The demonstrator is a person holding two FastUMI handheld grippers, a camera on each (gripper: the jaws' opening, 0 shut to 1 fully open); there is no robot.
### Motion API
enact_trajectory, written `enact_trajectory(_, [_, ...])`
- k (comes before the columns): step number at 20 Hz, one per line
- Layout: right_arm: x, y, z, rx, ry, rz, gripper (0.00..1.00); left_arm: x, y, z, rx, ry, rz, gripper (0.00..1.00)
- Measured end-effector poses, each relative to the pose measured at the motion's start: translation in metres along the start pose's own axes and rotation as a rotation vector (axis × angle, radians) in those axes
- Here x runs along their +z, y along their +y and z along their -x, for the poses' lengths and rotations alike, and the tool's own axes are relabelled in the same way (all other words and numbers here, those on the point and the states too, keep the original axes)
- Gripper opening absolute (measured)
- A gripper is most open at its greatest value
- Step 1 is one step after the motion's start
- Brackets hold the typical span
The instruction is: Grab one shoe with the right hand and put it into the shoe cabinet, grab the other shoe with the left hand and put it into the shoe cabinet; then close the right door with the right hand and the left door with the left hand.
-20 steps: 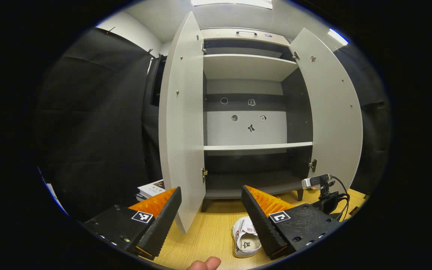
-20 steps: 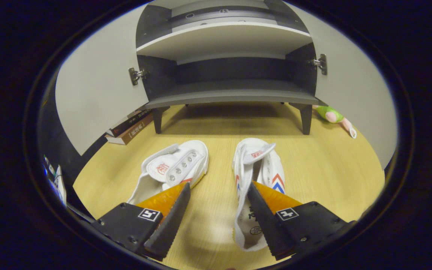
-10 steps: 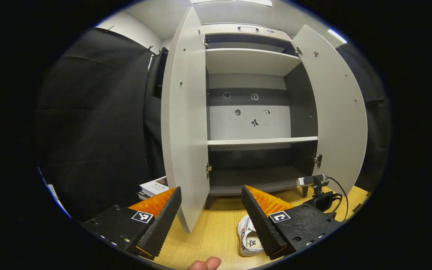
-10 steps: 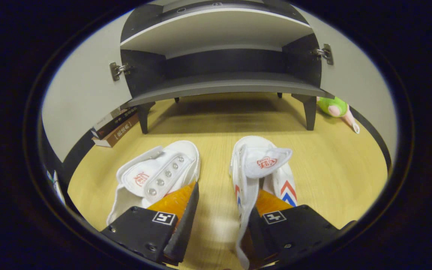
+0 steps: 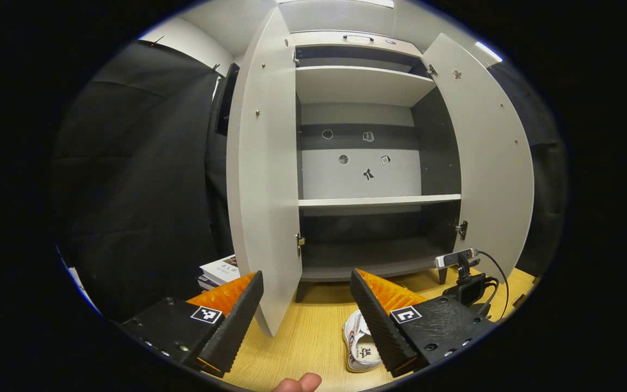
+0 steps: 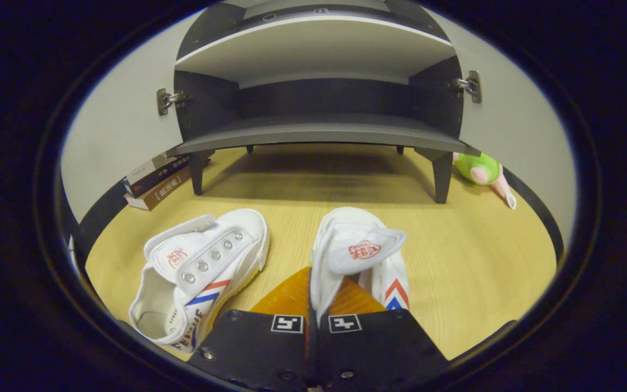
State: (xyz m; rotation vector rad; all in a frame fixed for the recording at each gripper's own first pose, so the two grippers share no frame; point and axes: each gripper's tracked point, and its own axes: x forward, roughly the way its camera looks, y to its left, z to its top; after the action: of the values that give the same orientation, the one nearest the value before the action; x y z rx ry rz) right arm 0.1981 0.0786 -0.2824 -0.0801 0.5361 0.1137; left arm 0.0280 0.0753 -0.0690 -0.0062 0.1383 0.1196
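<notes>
Two white canvas shoes with red and blue chevrons lie on the wooden floor in front of the open shoe cabinet. In the right gripper view, my right gripper is shut on the left side wall of the right-hand shoe. The other shoe lies free to its left. In the left gripper view, my left gripper hangs open and empty, up off the floor and facing the cabinet. One shoe peeks out beside its right finger. Both doors, left and right, stand wide open.
Stacked books lie by the cabinet's left leg, and a green plush toy lies by its right leg. A small camera with a cable stands near the right door. Black cloth hangs to the left. A thumb shows at the bottom edge.
My right gripper has moved forward over the right-hand shoe and gone from open to shut on its side wall. The left gripper has only drifted slightly and stays open.
</notes>
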Motion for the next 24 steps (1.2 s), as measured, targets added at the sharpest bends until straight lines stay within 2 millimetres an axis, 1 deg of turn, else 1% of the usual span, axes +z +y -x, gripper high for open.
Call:
enact_trajectory(3, [0.018, -0.010, 0.014, -0.023, -0.073, 0.027, 0.04, -0.001, -0.003, -0.002, -0.004, 0.006, -0.001, 0.96])
enact_trajectory(5, [0.029, -0.012, 0.025, -0.013, -0.106, 0.047, 0.04, -0.001, -0.007, -0.001, -0.011, 0.005, 0.000, 0.96])
enact_trajectory(7, [0.042, -0.015, 0.041, -0.015, -0.147, 0.080, 0.04, 0.001, -0.012, 0.000, -0.020, -0.003, 0.001, 0.96])
enact_trajectory(10, [0.070, -0.012, 0.073, -0.001, -0.214, 0.098, 0.04, 0.003, -0.020, 0.001, -0.037, -0.016, 0.000, 0.96])
enact_trajectory(12, [0.093, -0.010, 0.100, 0.009, -0.259, 0.099, 0.04, 0.004, -0.027, 0.001, -0.049, -0.022, 0.002, 0.96])
enact_trajectory(15, [0.139, -0.007, 0.139, 0.018, -0.334, 0.098, 0.04, 0.006, -0.035, 0.002, -0.069, -0.033, 0.008, 0.96])
enact_trajectory(18, [0.198, 0.001, 0.171, 0.065, -0.406, 0.097, 0.04, 0.006, -0.038, 0.004, -0.079, -0.036, -0.001, 0.96])
enact_trajectory(20, [0.240, 0.002, 0.178, 0.074, -0.423, 0.097, 0.04, 0.008, -0.037, 0.006, -0.079, -0.046, 0.004, 0.96])
enact_trajectory(21, [0.265, 0.001, 0.180, 0.076, -0.436, 0.085, 0.04, 0.008, -0.037, 0.007, -0.080, -0.049, 0.010, 0.96])
enact_trajectory(23, [0.312, -0.004, 0.173, 0.066, -0.456, 0.071, 0.04, 0.006, -0.037, 0.007, -0.080, -0.041, 0.019, 0.96])
enact_trajectory(24, [0.334, -0.007, 0.164, 0.051, -0.455, 0.079, 0.04, 0.005, -0.037, 0.007, -0.083, -0.037, 0.023, 0.96])
